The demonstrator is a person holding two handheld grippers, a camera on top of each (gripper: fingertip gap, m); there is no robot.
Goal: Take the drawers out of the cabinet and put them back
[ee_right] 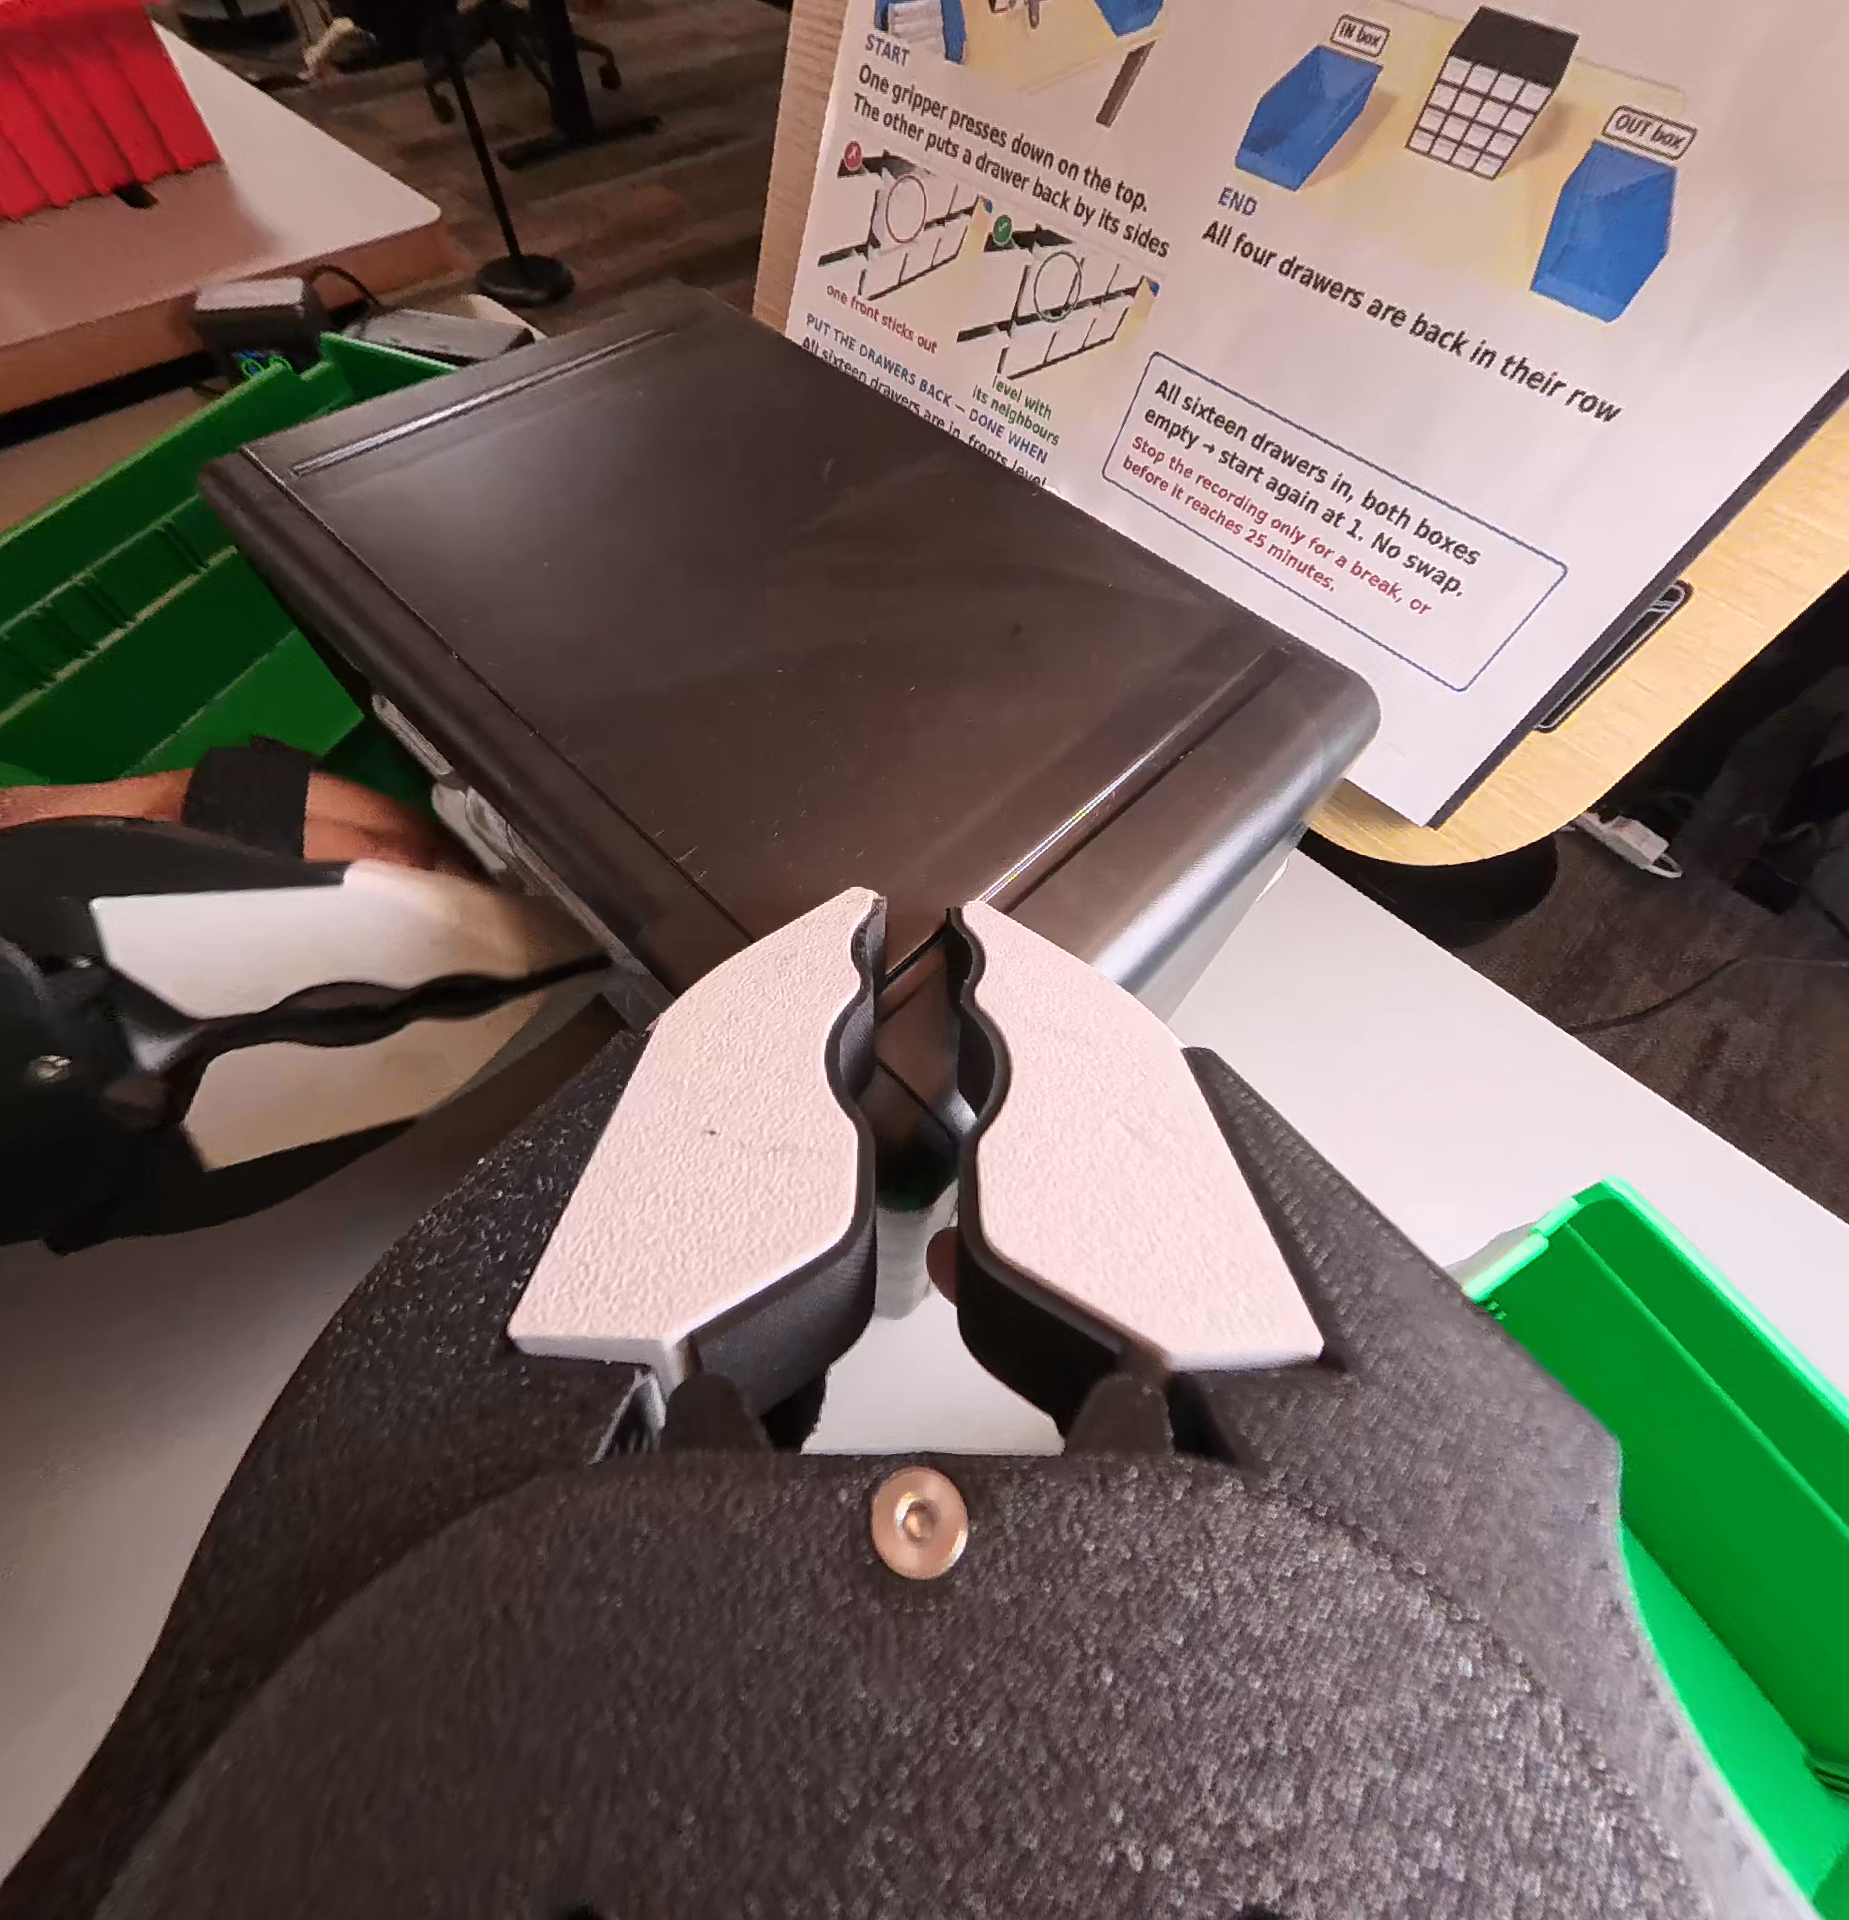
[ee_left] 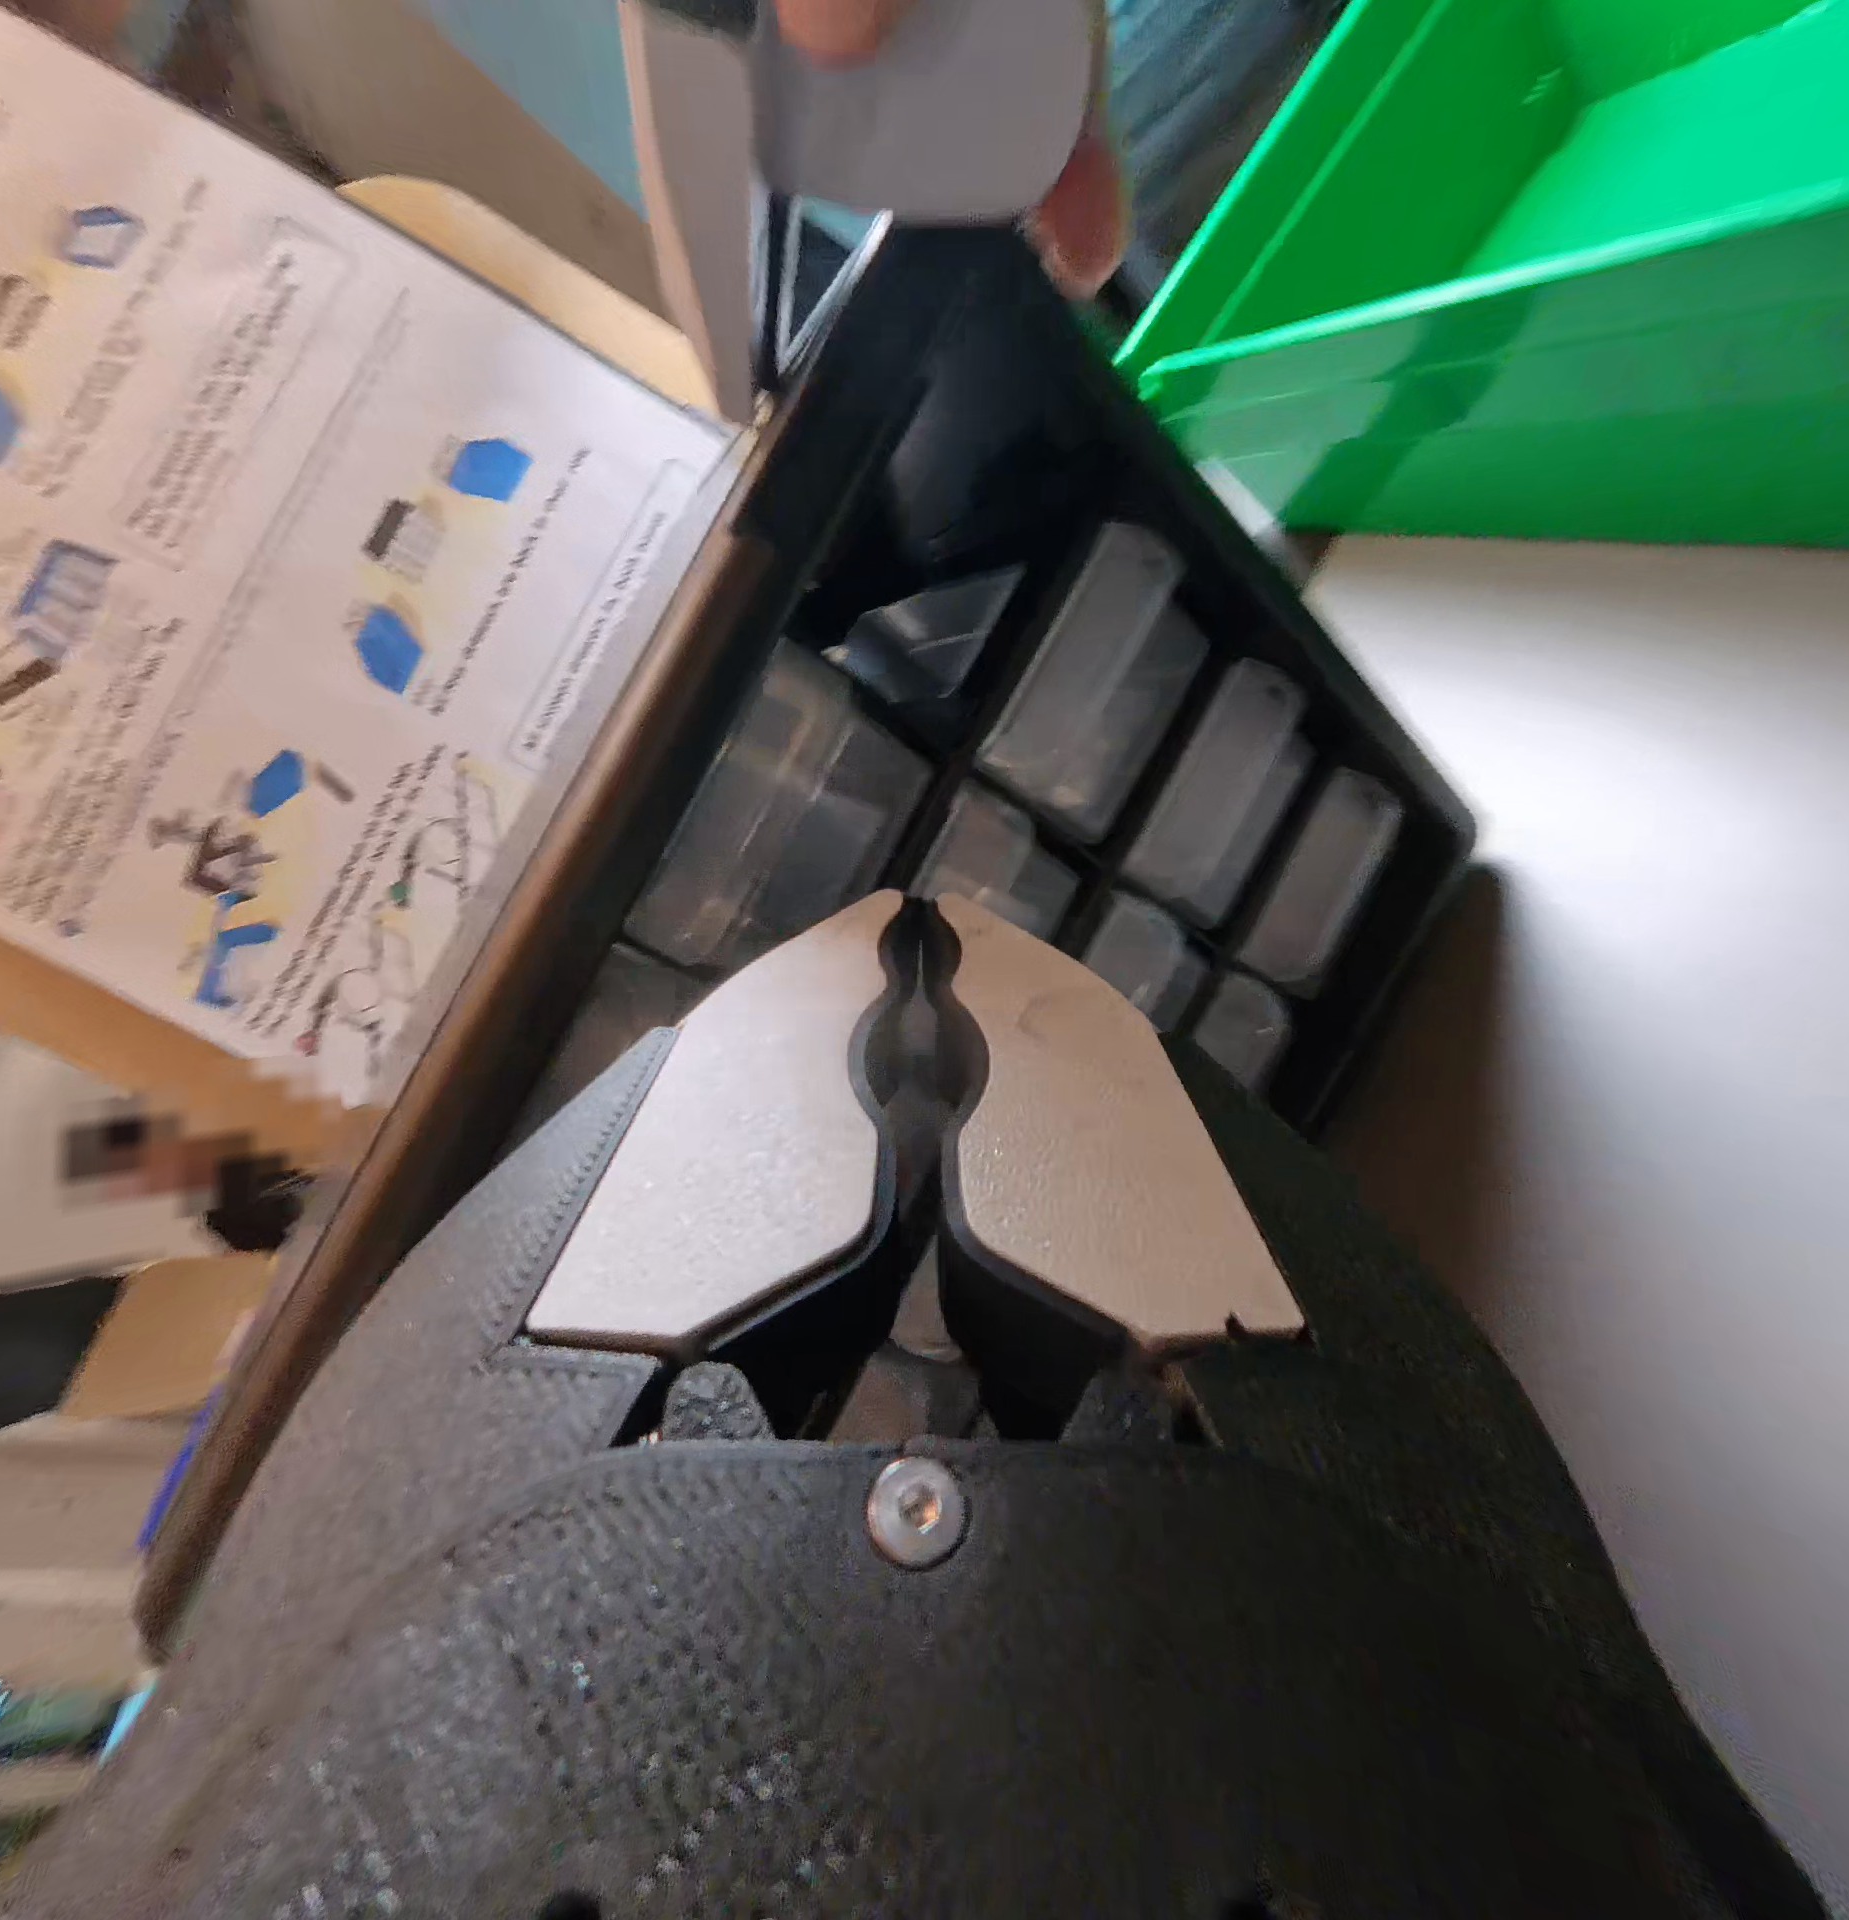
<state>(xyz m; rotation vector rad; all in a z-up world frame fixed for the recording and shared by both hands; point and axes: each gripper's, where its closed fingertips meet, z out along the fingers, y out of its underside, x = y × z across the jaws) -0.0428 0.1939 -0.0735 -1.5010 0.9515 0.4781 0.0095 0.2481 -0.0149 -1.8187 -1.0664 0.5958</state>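
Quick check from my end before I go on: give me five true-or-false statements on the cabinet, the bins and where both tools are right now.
1. The right tool is over the cabinet top's near corner. True.
2. The left tool points at the cabinet's drawer front. True.
3. The bins beside the cabinet are blue. False: the bins are green.
4. The left tool is wide open. False: its tips nearly meet, with nothing visibly between them.
5. An instruction poster stands behind the cabinet. True.
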